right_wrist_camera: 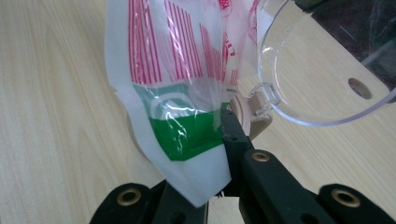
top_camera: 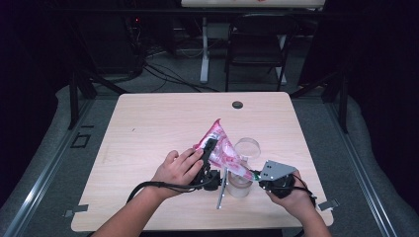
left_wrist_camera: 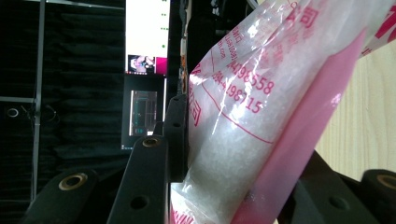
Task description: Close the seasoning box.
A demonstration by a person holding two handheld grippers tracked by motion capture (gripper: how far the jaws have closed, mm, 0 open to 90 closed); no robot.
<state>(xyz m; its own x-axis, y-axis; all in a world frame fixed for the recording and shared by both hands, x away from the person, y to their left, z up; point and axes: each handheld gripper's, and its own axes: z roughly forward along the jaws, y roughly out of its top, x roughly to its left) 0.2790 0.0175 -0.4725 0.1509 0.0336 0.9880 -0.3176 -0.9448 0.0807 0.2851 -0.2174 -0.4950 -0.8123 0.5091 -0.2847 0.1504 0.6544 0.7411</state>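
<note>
A pink and white plastic bag (top_camera: 222, 144) of white granules hangs tilted above the table, held at both ends. My left gripper (top_camera: 211, 149) is shut on its upper part; in the left gripper view the granule-filled bag (left_wrist_camera: 252, 116) bulges between the black jaws. My right gripper (top_camera: 257, 176) is shut on the lower end, where the green-printed corner (right_wrist_camera: 187, 135) is pinched flat in the jaws. Under that end stands a clear jar (top_camera: 239, 186), its hinged clear lid (right_wrist_camera: 322, 70) swung open behind it.
The wooden table (top_camera: 148, 128) has a round cable hole (top_camera: 237, 104) near its far edge. A dark chair (top_camera: 257, 39) and a white desk leg (top_camera: 204, 54) stand beyond it. Floor cables lie at the back left.
</note>
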